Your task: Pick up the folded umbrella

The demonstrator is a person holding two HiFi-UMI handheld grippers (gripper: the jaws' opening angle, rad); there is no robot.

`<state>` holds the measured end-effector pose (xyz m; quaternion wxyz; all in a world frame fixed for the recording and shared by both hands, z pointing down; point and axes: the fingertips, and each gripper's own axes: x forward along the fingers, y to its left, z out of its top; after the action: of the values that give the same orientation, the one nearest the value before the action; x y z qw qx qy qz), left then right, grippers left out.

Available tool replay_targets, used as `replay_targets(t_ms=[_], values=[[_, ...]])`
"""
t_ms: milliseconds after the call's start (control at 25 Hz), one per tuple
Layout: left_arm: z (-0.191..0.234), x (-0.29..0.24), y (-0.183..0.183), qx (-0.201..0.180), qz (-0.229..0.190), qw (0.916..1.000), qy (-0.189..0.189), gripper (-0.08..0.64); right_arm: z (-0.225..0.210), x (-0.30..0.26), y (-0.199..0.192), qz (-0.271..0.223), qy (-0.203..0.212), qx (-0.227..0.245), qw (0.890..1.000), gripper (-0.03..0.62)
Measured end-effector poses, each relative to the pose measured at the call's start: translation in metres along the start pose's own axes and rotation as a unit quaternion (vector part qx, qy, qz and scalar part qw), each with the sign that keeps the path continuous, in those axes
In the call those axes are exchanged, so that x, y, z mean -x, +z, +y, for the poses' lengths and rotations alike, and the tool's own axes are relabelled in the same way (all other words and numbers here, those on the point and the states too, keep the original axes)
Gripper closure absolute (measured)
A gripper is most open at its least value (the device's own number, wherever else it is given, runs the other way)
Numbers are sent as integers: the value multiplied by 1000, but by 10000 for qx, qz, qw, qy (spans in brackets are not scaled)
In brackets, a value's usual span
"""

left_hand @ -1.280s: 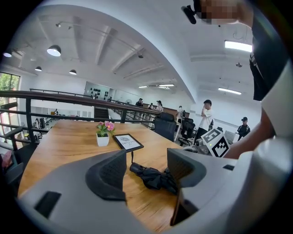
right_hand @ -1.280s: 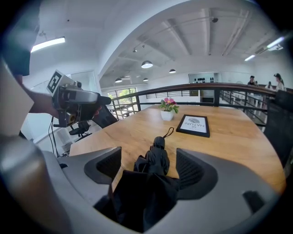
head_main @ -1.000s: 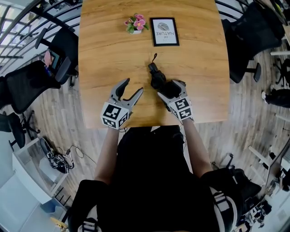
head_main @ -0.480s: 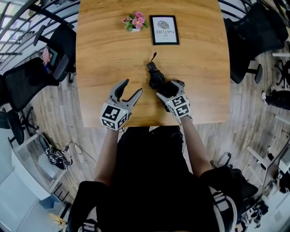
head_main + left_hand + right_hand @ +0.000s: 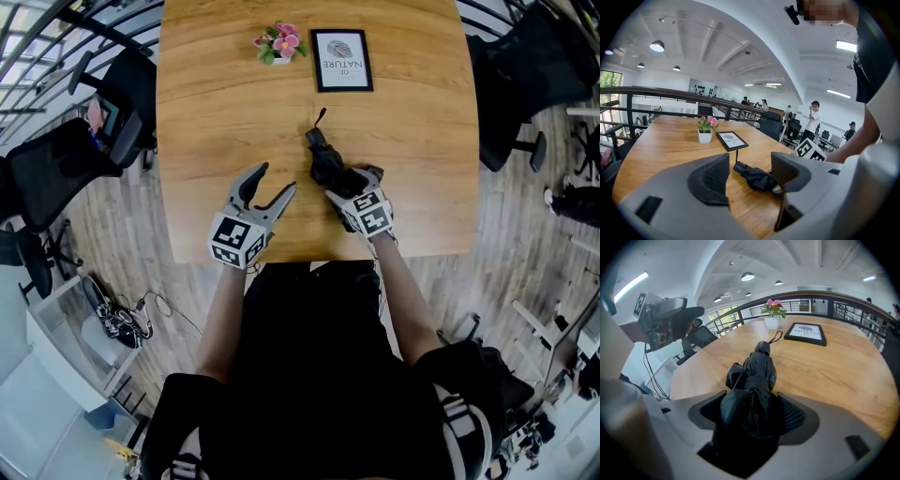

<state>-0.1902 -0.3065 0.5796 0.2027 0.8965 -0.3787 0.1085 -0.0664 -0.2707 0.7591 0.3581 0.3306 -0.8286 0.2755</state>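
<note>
The left gripper (image 5: 273,181) hovers over the table's (image 5: 211,112) near edge, jaws apart and empty. The right gripper (image 5: 350,183) straddles the folded umbrella (image 5: 324,161) lying on the wood, its jaws closing around it. Beyond stand a framed print (image 5: 341,62) and a flower pot (image 5: 280,46).

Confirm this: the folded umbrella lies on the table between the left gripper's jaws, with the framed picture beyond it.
Wrong gripper. The umbrella lies on the table between the closing jaws of the right gripper, with the framed picture beyond it; the right gripper view shows this.
</note>
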Motion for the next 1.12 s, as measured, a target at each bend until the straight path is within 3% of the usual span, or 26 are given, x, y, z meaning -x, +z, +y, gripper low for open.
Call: replay_targets(t_ms=[320,1120], values=[[3,-1,0,-23,32,10000,-82,276,0,-5,-4,232,136,-129,9996,301],[-5,9,8,-129,-60,9995,-297,276,-1,-1,-3,275,-182,-62,9994,365]])
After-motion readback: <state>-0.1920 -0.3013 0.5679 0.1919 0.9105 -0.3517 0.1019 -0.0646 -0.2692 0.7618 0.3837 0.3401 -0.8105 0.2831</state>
